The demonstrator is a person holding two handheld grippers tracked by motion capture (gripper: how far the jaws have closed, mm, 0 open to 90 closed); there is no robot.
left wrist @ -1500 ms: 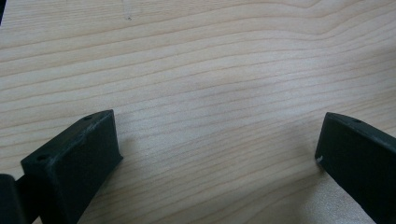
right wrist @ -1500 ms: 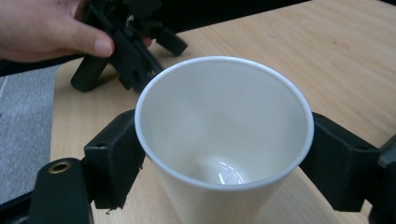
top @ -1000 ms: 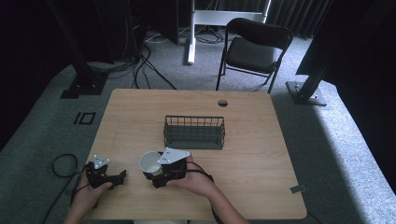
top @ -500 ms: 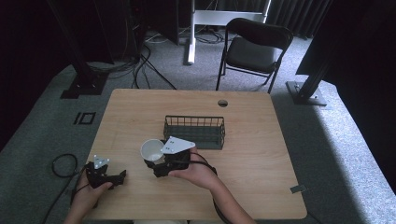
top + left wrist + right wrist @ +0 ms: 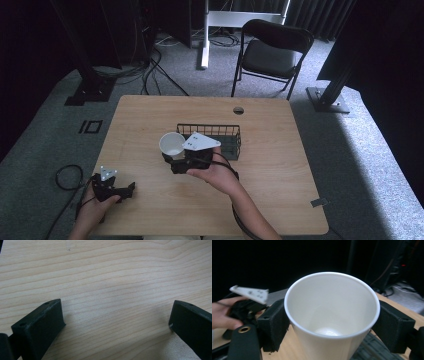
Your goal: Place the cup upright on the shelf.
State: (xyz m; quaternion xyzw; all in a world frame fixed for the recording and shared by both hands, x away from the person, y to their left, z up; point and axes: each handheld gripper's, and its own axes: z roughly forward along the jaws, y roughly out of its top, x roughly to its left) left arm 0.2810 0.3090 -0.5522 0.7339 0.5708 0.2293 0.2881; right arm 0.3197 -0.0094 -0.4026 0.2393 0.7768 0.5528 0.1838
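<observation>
Right gripper (image 5: 170, 161) sits mid-table, jaws clamped on a white paper cup (image 5: 172, 143), one jaw on each side of the cup wall. Cup is upright, mouth up, inside looks empty in the right gripper view (image 5: 332, 315). In the high view the cup is at about 10 o'clock from the right hand (image 5: 215, 172), just beside the left end of the black wire basket (image 5: 212, 140); cup rim overlaps the basket's near-left corner as seen from above, can't tell if they touch. Cup looks lifted off the wooden table (image 5: 270, 165), not sure. Grey three-cornered plate on top of the right gripper partly covers the basket's front edge.

Left gripper (image 5: 131, 188) is at the table's near-left corner, roughly 8 o'clock from the cup and well apart from it. Left hand (image 5: 95, 202) holds it low on the table edge. Left gripper view: jaws spread wide, nothing between them, bare wood grain under them (image 5: 112, 290). Left gripper also appears in the right gripper view behind the cup, at 9 o'clock (image 5: 244, 307).

Basket sits at table centre, slightly toward the far side; contents hard to tell. Small round hole (image 5: 238, 110) in the tabletop at 12 o'clock from the basket. Black folding chair (image 5: 272, 50) stands beyond the far edge, on grey carpet.
</observation>
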